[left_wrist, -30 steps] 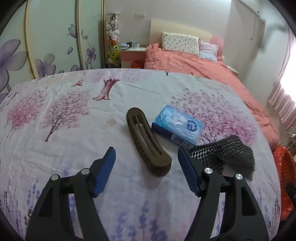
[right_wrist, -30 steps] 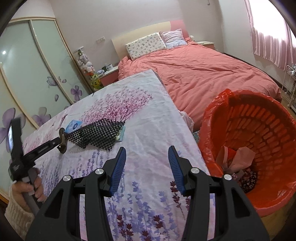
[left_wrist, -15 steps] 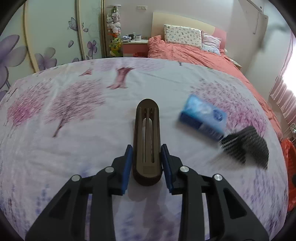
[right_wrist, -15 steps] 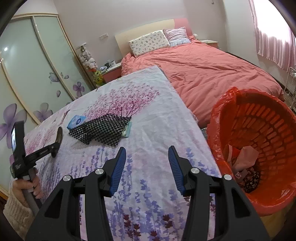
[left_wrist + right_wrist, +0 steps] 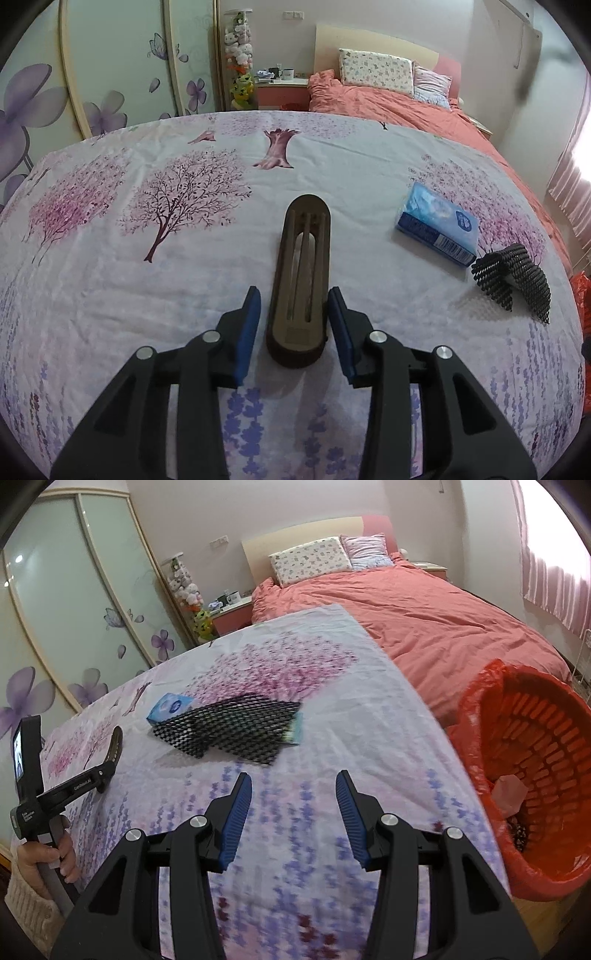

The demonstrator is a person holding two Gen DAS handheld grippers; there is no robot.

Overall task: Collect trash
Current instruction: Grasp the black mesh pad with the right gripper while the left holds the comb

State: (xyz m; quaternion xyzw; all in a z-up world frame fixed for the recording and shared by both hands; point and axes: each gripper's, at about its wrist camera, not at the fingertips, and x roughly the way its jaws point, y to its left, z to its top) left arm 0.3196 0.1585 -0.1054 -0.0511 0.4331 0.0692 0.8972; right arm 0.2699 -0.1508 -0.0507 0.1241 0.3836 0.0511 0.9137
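Left wrist: left gripper [image 5: 294, 325] fingers parted narrowly, straddling brown slotted tray [image 5: 301, 280] with small gaps each side. Tissue pack [image 5: 437, 229] at 2 o'clock, black mesh [image 5: 511, 273] near sheet's right edge.

Right wrist: right gripper [image 5: 294, 816] wide, empty over bare sheet; red bin [image 5: 535, 775] at 3 o'clock, past the edge.

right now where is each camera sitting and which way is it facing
Left wrist: on the left gripper, looking along the floral sheet toward the wardrobe; its fingers flank a brown hair clip.
Right wrist: on the right gripper, open, facing the pink bed, red basket to its right; the person's left hand shows.
Shared: clip, blue tissue pack, black mesh.
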